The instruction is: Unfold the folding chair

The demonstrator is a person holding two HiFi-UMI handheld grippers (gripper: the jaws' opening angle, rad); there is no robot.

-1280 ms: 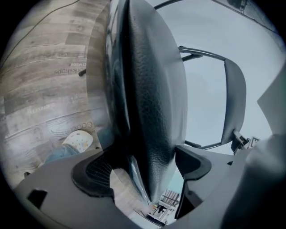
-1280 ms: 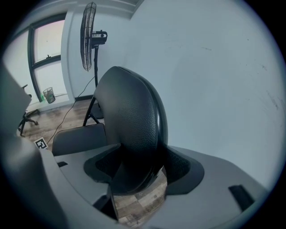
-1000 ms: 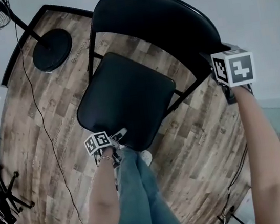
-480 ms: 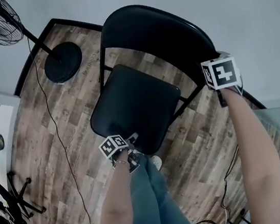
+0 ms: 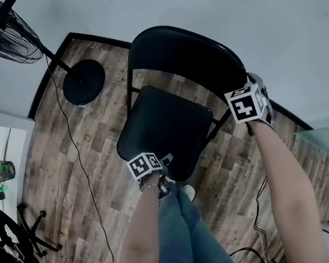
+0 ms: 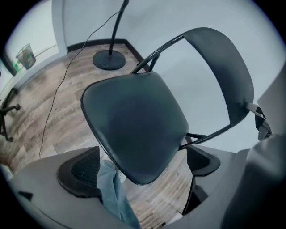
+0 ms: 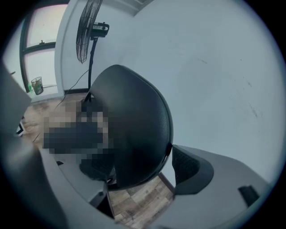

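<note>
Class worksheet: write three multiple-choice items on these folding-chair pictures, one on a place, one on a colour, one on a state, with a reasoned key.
1. In the head view, where is the pedestal fan relative to the folding chair? A. Upper left. B. Lower right. C. On it.
2. What colour is the chair's seat? A. Red. B. White. C. Black.
3. How are the left tongs? A. Shut on a cord. B. Open, gripping nothing. C. Shut on a cup.
Key: 1 A, its round base shows up-left of the chair; 2 C, the seat looks black in the head view; 3 B, the jaws stand wide apart.
</note>
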